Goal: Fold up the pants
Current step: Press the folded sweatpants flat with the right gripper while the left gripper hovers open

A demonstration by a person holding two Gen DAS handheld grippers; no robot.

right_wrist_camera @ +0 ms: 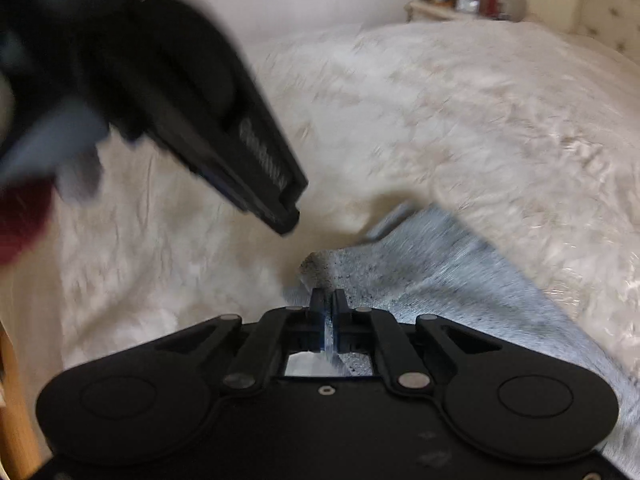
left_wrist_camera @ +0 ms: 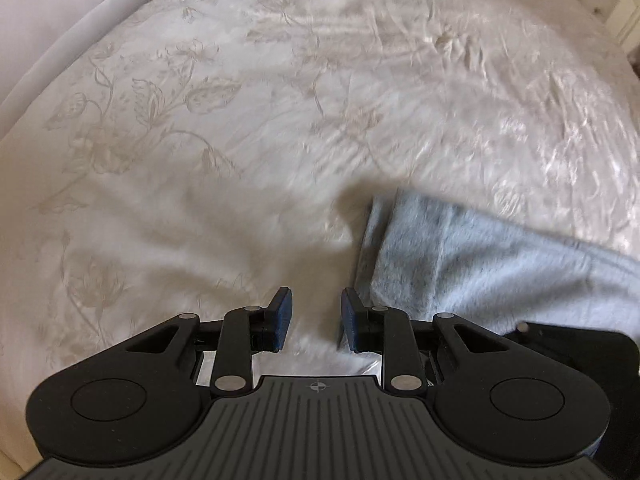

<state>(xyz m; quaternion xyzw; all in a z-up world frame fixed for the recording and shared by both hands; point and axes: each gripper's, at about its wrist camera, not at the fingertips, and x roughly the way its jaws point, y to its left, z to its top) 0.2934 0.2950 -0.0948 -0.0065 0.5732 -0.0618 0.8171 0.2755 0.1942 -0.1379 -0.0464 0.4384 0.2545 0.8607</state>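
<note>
Light grey-blue pants (left_wrist_camera: 480, 264) lie on the bed at the lower right of the left wrist view, their edge just right of my left gripper (left_wrist_camera: 316, 314). That gripper is open, with only bedspread showing between its blue pads. In the right wrist view the pants (right_wrist_camera: 460, 280) spread from the centre to the lower right. My right gripper (right_wrist_camera: 329, 308) is shut on a raised fold of the fabric at their near corner. The left gripper (right_wrist_camera: 286, 216) shows again there, blurred, hanging above the bed up and left of that corner.
A cream floral bedspread (left_wrist_camera: 240, 120) covers the bed. The tufted headboard (right_wrist_camera: 616, 8) stands at the far right, and beside it a nightstand (right_wrist_camera: 452, 6) carries small items. A dark red sleeve (right_wrist_camera: 16, 224) and a wooden edge (right_wrist_camera: 12, 392) are at the left.
</note>
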